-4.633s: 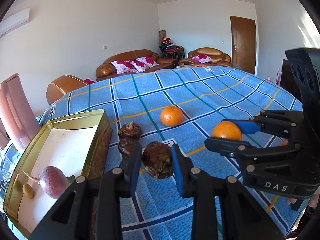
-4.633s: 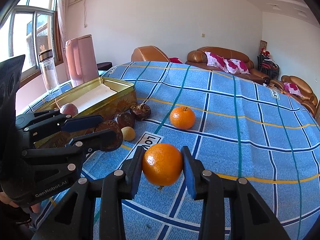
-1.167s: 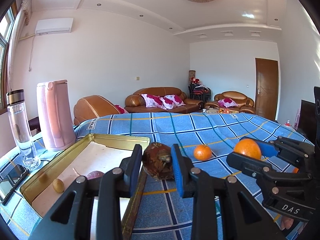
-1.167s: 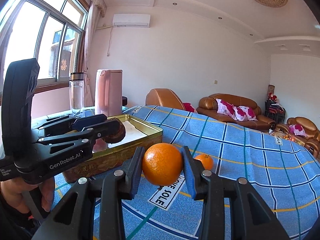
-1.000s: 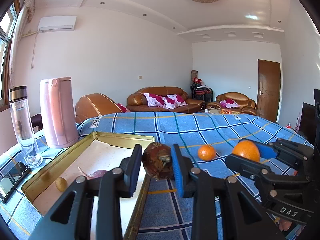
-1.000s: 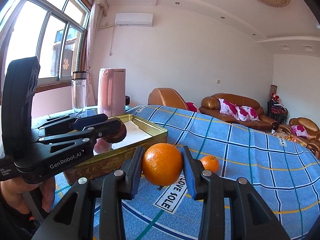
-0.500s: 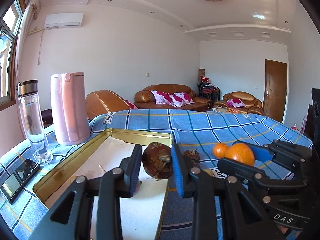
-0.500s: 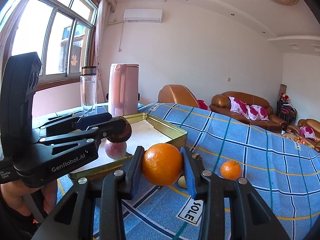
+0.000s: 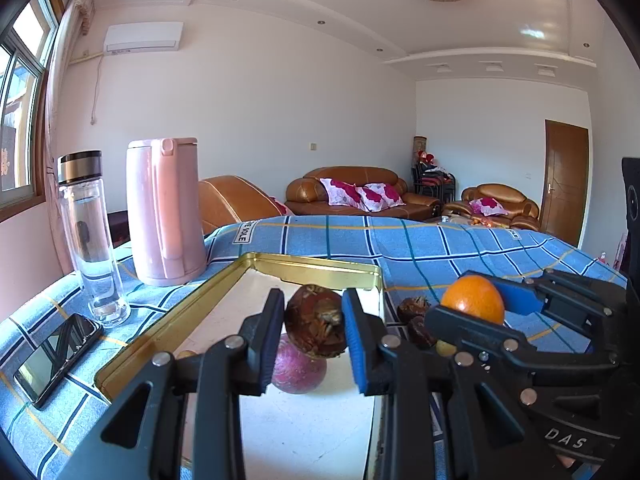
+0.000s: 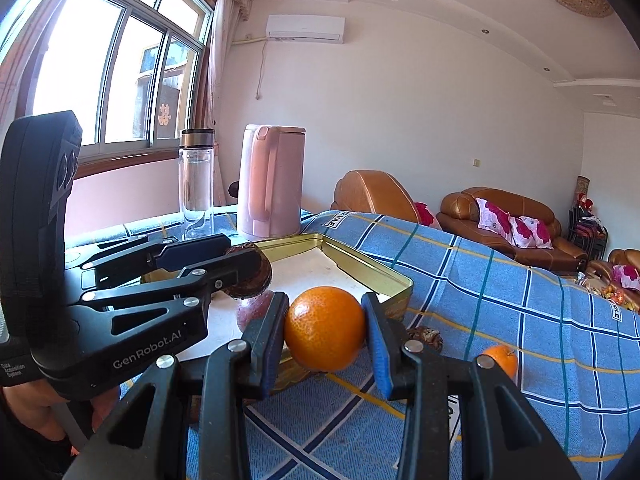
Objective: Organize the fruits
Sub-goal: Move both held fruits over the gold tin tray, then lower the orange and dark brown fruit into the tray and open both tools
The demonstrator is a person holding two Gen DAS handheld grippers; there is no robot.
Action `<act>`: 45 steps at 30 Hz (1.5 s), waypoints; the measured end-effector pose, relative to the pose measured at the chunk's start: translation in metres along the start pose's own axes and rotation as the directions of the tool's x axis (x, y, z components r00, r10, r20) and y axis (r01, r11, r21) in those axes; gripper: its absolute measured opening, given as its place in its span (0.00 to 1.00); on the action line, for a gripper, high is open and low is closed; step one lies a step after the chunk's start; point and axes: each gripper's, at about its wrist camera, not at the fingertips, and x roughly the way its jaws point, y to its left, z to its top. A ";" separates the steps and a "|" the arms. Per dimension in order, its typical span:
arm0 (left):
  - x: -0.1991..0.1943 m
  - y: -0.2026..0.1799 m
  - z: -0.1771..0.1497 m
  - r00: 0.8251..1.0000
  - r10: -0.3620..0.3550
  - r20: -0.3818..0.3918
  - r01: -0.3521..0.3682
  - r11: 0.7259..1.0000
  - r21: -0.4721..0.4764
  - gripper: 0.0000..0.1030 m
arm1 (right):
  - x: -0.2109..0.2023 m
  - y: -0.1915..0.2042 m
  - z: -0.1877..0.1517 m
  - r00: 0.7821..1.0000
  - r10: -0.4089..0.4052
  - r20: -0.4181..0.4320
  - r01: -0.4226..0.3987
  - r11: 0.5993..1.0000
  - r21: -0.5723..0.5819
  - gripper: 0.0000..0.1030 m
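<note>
Hovering above the gold tin tray, the rough brown fruit sits clamped in the left gripper, directly over a smooth purple root. Rightward, short of the rim, the right gripper pinches a dimpled round orange above checked blue cloth.

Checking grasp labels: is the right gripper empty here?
No, the right gripper is shut on an orange pinched between its blue pads.
</note>
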 end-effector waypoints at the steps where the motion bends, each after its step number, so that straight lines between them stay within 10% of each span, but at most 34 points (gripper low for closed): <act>1: 0.000 0.003 0.000 1.000 0.004 -0.001 -0.004 1.000 -0.003 0.30 | 0.002 0.002 0.002 1.000 0.004 -0.001 -0.004 1.000 -0.003 0.38; 45: 0.031 0.073 -0.003 0.973 0.135 -0.185 -0.143 0.989 -0.032 0.30 | 0.067 0.050 0.012 0.985 0.129 -0.114 -0.135 0.990 -0.038 0.38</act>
